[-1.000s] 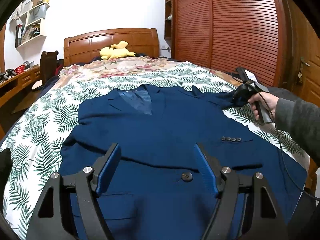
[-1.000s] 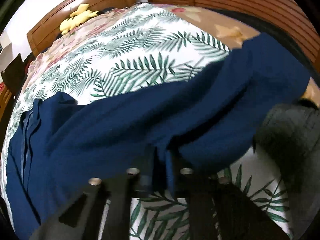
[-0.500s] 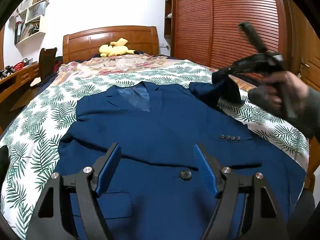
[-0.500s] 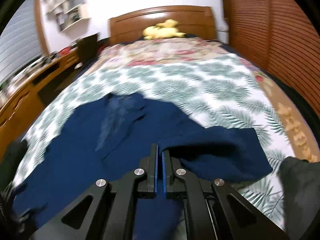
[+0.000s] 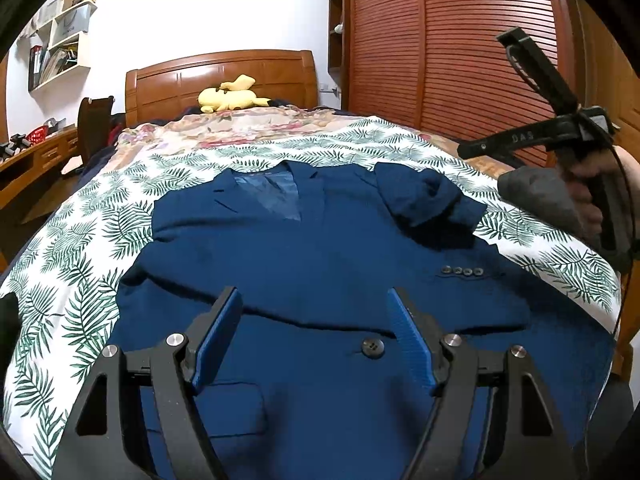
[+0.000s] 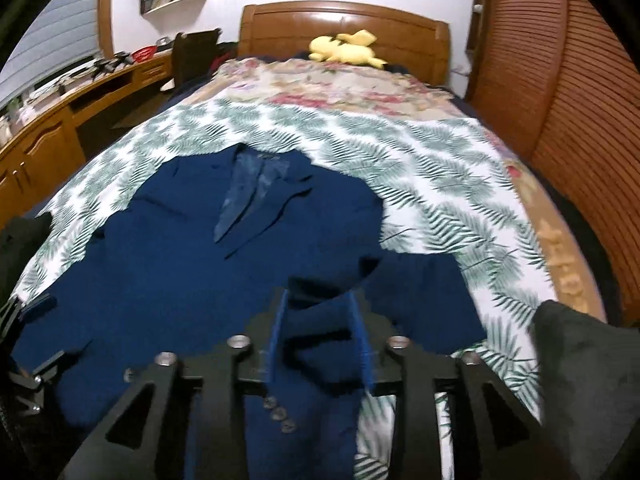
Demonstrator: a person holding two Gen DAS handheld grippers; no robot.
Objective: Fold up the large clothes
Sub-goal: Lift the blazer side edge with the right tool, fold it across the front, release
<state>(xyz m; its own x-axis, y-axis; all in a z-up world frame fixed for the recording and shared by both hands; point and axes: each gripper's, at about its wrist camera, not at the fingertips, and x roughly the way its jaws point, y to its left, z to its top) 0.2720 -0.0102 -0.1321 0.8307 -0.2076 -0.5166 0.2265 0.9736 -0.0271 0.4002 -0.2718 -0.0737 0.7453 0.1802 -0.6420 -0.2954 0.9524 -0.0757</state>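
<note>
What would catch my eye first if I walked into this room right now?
A navy blue jacket spread face-up over the palm-leaf bedspread fills the near end of the bed, its sleeve folded inward. A yellow plush toy lies by the wooden headboard. The left tool hangs open above the jacket's front button; the right tool, its jaws just opened, hovers over the sleeve with nothing gripped.

The only readable text is pale lettering "DAS" on the black arm of the right gripper (image 5: 520,136), at the scene's right.
</note>
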